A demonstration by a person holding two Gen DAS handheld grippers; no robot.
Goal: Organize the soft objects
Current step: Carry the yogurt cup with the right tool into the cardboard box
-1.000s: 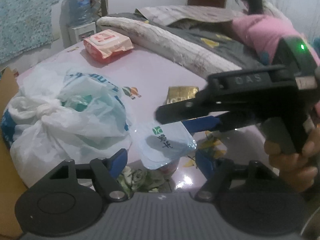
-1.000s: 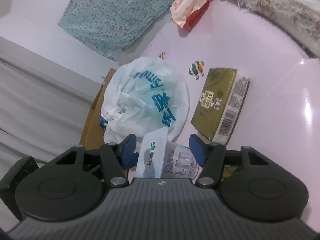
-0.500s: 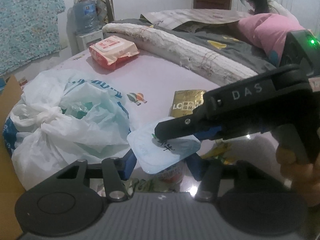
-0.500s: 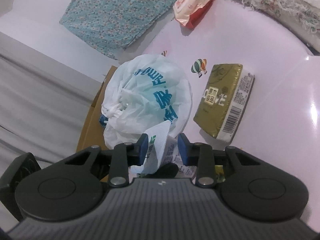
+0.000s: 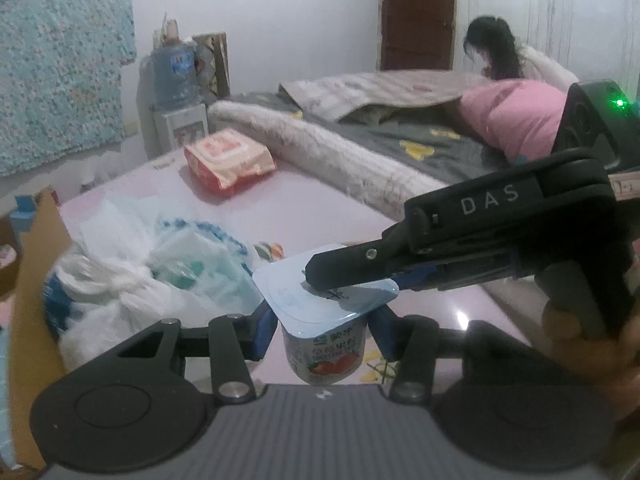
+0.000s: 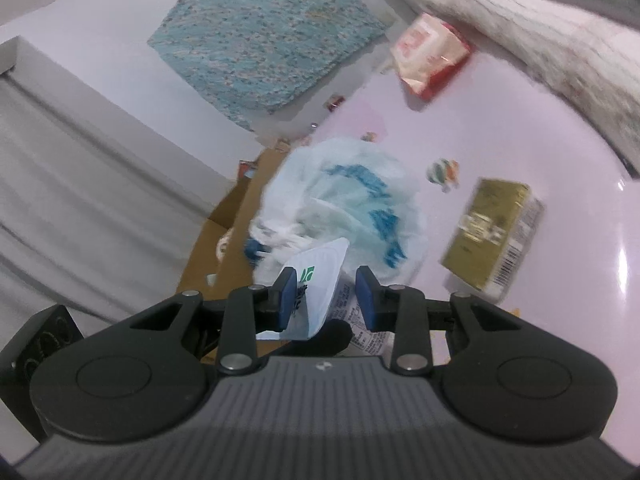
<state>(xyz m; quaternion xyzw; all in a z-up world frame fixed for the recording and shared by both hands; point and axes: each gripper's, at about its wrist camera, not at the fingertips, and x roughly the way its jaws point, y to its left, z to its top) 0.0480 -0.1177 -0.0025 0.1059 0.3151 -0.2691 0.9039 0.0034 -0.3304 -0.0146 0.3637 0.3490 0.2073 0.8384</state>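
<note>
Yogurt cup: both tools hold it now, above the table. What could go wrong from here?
1. The right tool is shut on the foil lid alone; a pull might peel it open and spill yogurt.
2. The left tool, whose jaws have just been closing round the yogurt cup, may crush its thin wall.

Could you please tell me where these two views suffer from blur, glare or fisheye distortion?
Left wrist view: the yogurt cup is fairly sharp, the white plastic bag smeared, and the bed edge bows from the fisheye. Right wrist view: motion blur softens the gold box and red tissue pack; glare streaks the pink tabletop.
</note>
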